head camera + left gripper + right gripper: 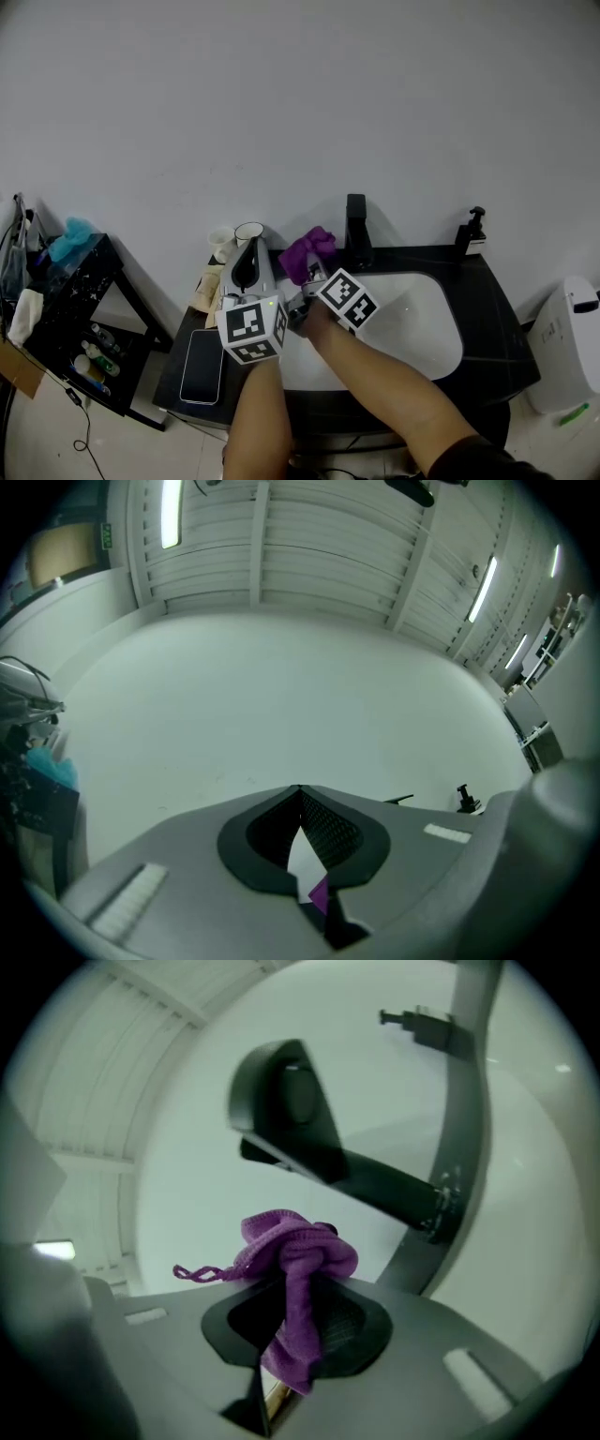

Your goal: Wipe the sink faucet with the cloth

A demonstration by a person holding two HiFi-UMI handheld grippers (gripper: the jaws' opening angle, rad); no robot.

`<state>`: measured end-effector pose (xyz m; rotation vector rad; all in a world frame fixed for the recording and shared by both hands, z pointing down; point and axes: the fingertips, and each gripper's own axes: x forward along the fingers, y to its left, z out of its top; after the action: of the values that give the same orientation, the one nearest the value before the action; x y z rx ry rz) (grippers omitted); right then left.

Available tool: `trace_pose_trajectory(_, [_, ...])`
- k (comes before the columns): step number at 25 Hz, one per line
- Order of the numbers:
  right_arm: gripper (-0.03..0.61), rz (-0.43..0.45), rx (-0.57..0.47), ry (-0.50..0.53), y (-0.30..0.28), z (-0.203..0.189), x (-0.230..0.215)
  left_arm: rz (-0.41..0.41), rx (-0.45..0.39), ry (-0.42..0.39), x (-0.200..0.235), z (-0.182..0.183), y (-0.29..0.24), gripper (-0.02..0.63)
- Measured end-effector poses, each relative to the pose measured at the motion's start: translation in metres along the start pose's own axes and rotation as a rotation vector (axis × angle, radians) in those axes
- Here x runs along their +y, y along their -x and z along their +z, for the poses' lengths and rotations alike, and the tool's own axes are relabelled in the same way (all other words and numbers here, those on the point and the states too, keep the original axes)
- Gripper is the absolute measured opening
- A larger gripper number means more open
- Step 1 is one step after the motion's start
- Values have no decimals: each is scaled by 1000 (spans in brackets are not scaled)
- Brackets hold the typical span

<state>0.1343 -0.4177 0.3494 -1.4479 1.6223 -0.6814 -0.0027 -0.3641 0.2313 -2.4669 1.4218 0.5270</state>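
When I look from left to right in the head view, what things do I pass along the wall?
teal bundle on the black shelf → white cups → purple cloth → black faucet → pump bottle → white container

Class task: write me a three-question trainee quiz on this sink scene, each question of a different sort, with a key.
1. True or false: the right claw is shut on the bunched purple microfibre cloth.
2. What does the left claw hold? A) the cloth B) nothing, its jaws are together C) a sponge
3. Fill the gap: in the head view, the cloth sits to the ___ of the black sink faucet, apart from it.

Key: 1 true; 2 B; 3 left.
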Motion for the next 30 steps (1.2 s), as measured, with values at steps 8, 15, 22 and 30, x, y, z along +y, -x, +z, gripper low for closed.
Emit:
trace_pose_trajectory(8, [69, 362, 121, 539, 48, 1, 105, 102, -6, 36, 19, -2, 7, 17])
trace_pose_trajectory(15, [71, 595, 84, 1015, 123, 38, 141, 37, 74, 140, 1, -29, -1, 17])
trace_pose_trajectory(22, [74, 393, -38, 1315, 134, 147, 93, -78, 189, 130, -36, -61, -11, 17])
trace_pose_trajectory(30, [89, 14, 123, 1181, 118, 191, -32, -136, 320, 56, -66, -92, -11, 17])
